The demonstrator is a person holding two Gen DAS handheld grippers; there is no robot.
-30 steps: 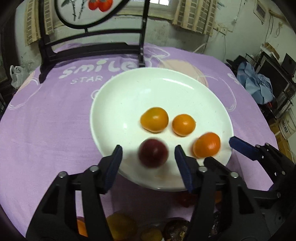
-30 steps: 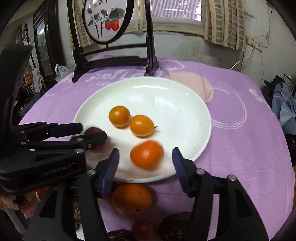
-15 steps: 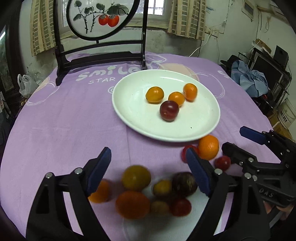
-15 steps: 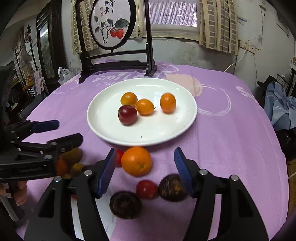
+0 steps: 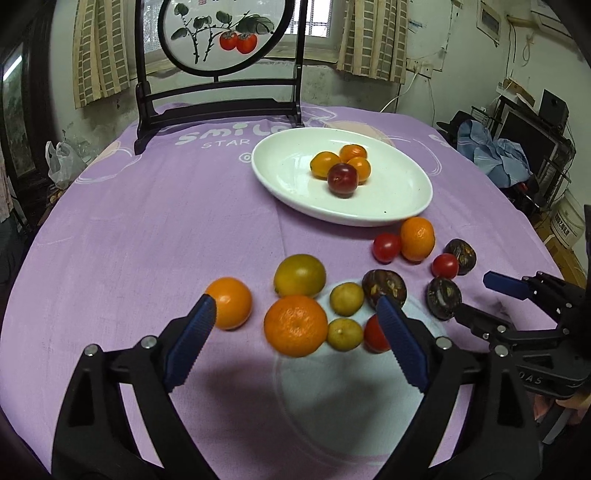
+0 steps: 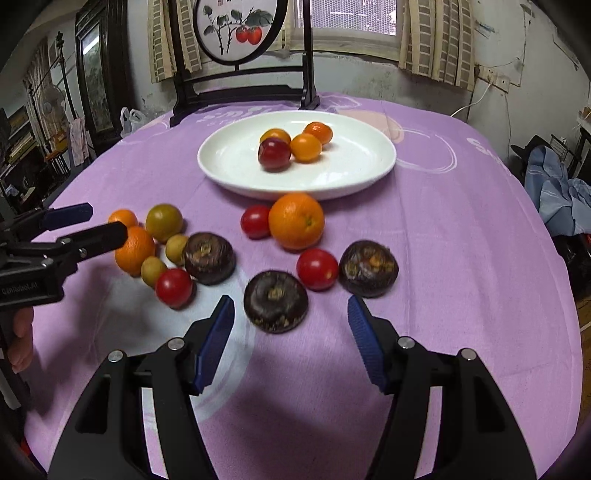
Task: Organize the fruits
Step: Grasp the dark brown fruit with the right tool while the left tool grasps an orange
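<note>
Above the loose fruit, both claws (image 5: 295,325) (image 6: 291,325) hover spread, empty.

Tablecloth (image 5: 147,221): "smile", "STAR". Left tool (image 6: 85,225) body: "GenRobot.AI".

A purple printed cloth (image 5: 147,229) with white lettering covers the round surface. At its far edge stands a dark wooden frame (image 5: 218,107) holding a round painted panel of red fruit (image 5: 225,33). Checked curtains (image 6: 436,40) hang behind, and crumpled blue fabric (image 5: 495,155) lies right.
</note>
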